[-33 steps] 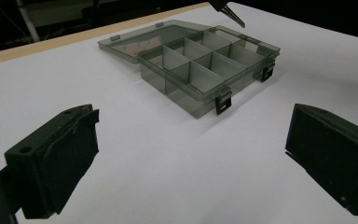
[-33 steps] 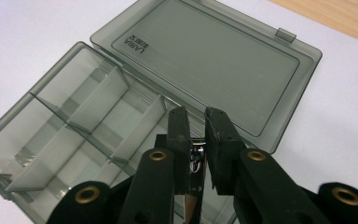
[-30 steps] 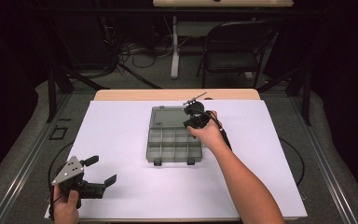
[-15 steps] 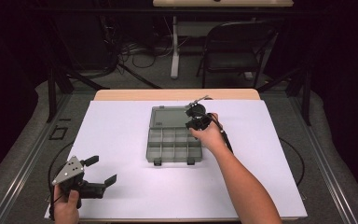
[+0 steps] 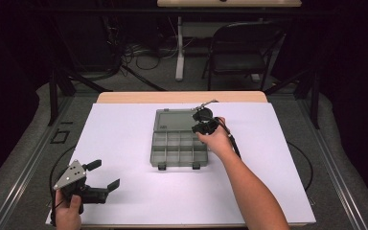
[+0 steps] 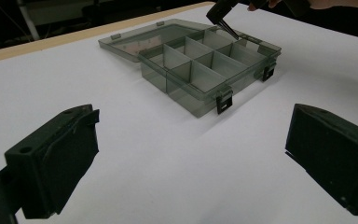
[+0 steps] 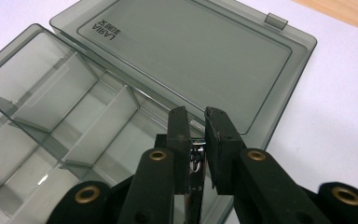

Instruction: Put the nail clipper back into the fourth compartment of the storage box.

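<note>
Over the far-right compartment of the open smoky-grey plastic divider box (image 5: 178,148), the right gripper (image 5: 204,127) pinches a small shiny metal piece (image 7: 195,163); the left gripper (image 5: 98,176) idles, jaws spread, by the table's near-left corner.

One open compartment box (image 5: 179,142) lies on the tabletop (image 5: 124,139); two tongs: left tongs (image 5: 104,175), right tongs (image 5: 202,120).
</note>
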Motion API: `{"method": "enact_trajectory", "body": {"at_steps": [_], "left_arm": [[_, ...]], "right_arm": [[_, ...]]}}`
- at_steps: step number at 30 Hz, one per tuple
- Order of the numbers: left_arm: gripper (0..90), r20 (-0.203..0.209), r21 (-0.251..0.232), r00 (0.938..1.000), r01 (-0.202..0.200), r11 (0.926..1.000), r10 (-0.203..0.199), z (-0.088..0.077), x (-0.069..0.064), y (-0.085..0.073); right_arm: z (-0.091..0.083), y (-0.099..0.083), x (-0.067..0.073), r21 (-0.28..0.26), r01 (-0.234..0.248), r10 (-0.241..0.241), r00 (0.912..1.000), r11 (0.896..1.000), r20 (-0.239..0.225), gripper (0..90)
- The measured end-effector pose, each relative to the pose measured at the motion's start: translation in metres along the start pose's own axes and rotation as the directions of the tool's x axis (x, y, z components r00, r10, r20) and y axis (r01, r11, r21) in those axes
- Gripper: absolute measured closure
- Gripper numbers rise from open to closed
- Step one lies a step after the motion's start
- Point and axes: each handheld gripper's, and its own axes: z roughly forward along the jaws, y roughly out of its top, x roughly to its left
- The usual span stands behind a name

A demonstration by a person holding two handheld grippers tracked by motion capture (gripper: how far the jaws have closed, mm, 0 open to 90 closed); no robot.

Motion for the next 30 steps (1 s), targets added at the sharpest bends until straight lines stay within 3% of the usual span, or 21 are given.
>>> {"method": "enact_trajectory", "body": {"at_steps": [4, 8, 21, 24, 28, 30], "left_arm": [[2.3, -0.001, 0.0, 1.0, 0.0, 1.0, 0.0, -0.0002, 0.0001, -0.0001], [2.3, -0.001, -0.002, 1.0, 0.001, 1.0, -0.001, -0.0003, 0.0001, -0.0002], [2.3, -0.003, 0.0, 1.0, -0.001, 1.0, 0.001, -0.0002, 0.0003, -0.0002], [2.3, -0.003, 0.001, 1.0, -0.001, 1.0, 0.001, -0.0001, 0.0003, -0.0002], [2.3, -0.007, 0.005, 1.0, 0.003, 1.0, -0.003, 0.0001, 0.001, -0.0001], [2.3, -0.01, 0.009, 0.9999, 0.008, 0.9999, -0.008, 0.0007, 0.0014, -0.0001]], "right_arm": [[0.0004, -0.0015, 0.0, 0.026, 0.011, -0.011, 0.9999, 1.0, 0.005, 80.8], [0.0025, -0.0037, -0.0009, -0.002, 0.015, -0.015, 0.9999, 1.0, 0.001, 80.8], [0.0024, -0.0078, -0.0019, 0.021, 0.021, -0.021, 0.9998, 1.0, 0.002, 80.7], [0.0033, -0.0088, -0.002, 0.003, 0.014, -0.014, 0.9999, 1.0, -0.004, 80.6], [0.0017, -0.0091, -0.0019, 0.025, 0.021, -0.021, 0.9998, 0.999, -0.005, 80.4], [0.0015, -0.0096, -0.0014, 0.025, 0.02, -0.02, 0.9998, 1.0, -0.008, 77.4]]}}
